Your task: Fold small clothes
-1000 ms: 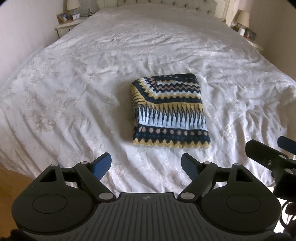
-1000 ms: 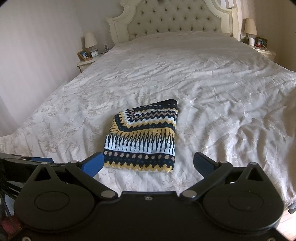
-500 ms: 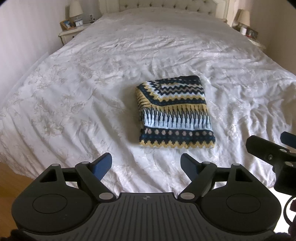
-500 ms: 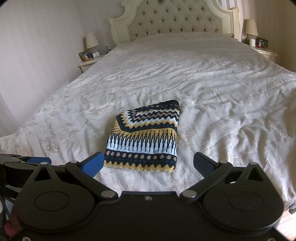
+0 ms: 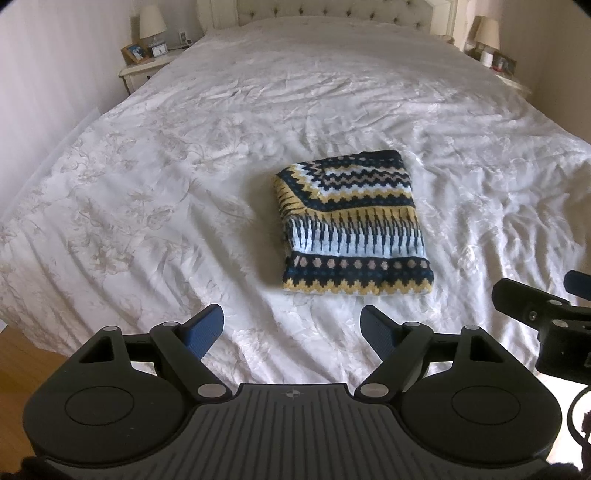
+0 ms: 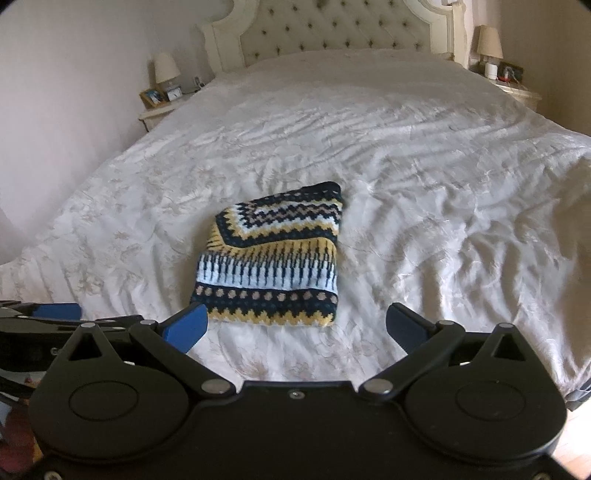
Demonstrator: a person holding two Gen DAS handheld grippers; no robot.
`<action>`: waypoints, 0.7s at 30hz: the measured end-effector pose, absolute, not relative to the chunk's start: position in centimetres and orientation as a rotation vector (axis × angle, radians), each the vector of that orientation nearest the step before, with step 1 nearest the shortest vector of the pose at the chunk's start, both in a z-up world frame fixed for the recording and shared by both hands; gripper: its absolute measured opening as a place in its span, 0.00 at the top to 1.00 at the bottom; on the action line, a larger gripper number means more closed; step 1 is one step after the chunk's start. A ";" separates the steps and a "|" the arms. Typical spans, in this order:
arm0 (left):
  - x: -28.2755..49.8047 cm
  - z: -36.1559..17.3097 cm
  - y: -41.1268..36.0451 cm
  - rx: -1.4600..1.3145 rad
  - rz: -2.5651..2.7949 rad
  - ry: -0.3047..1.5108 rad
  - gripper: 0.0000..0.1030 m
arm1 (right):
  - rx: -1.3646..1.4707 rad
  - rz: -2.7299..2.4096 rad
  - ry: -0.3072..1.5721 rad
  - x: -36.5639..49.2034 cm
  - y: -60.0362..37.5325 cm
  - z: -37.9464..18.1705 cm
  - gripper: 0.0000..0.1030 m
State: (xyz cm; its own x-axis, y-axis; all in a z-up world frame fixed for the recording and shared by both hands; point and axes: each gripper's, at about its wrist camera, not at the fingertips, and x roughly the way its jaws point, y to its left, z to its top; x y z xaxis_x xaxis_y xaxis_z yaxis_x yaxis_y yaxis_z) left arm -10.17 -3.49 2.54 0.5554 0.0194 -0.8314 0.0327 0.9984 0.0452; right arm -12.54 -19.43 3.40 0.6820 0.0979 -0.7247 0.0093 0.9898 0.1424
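The folded sweater (image 5: 352, 225) lies flat on the bed (image 5: 184, 184), a neat patterned block of navy, yellow, white and beige bands, its zigzag hem edge toward me. It sits on the wrinkled white bedspread well short of the headboard (image 6: 332, 33), and nothing rests on it or touches it.

My left tongs (image 5: 291, 330) hang just short of the sweater's near edge, blue pads (image 5: 205, 328) spread apart with only bedspread between them. My right tongs (image 6: 295, 326) are likewise spread wide and hold nothing; their left pad (image 6: 186, 326) overlaps the sweater's near left corner in that view, though I cannot tell whether it touches the knit.

From the left view, the sweater lies ahead and to the right, and part of my right tongs pokes in at the right edge, beside the sweater's near right corner. That view also shows a strip of wooden floor (image 5: 22, 354) at the lower left. From the right view, the sweater is ahead and slightly left, the tufted headboard shows nearly whole, and my left tongs enter at the left edge.

Left of the headboard stands a nightstand (image 6: 159, 112) with a lamp (image 6: 165, 68) and a picture frame (image 6: 151, 96); right of it, another nightstand (image 6: 517, 90) with a lamp (image 6: 488, 40). Nothing lies between my tongs and the sweater.
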 end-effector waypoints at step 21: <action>-10.1 2.8 -3.4 0.050 0.002 0.974 0.22 | 0.093 0.047 0.767 -12.2 -18.3 4.6 0.01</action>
State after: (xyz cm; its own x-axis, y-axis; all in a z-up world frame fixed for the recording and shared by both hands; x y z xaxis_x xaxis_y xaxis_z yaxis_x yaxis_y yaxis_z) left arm -10.09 -3.44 2.85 0.5622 0.0240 -0.8266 0.0208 0.9989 0.0431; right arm -12.20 -18.25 4.60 0.7191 0.0766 -0.6907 -0.0084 0.9948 0.1016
